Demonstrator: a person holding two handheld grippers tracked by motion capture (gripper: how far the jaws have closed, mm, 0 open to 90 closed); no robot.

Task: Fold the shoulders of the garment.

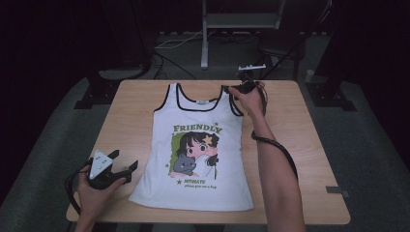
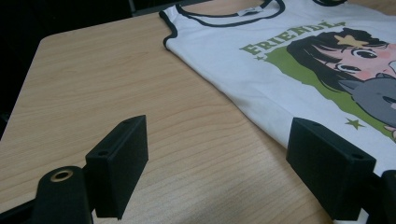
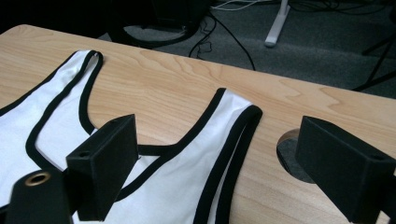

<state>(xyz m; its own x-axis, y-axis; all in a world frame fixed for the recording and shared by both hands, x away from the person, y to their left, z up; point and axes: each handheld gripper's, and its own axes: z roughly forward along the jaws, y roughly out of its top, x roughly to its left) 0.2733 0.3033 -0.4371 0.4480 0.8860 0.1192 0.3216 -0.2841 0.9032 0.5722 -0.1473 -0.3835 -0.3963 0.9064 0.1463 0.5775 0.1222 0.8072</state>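
Tank top (image 1: 196, 145) lies flat mid-table, long axis running near edge to far edge. Our right gripper (image 1: 244, 87) hangs spread over far-right strap (image 3: 233, 135), nearest it. Left gripper (image 1: 116, 169) spread near front-left corner, hem just to its right.

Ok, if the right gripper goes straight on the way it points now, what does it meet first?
Probably the tank top's shoulder strap, which lies between the open jaws of the right gripper; past it is bare table. The gripper's height above it is unclear.
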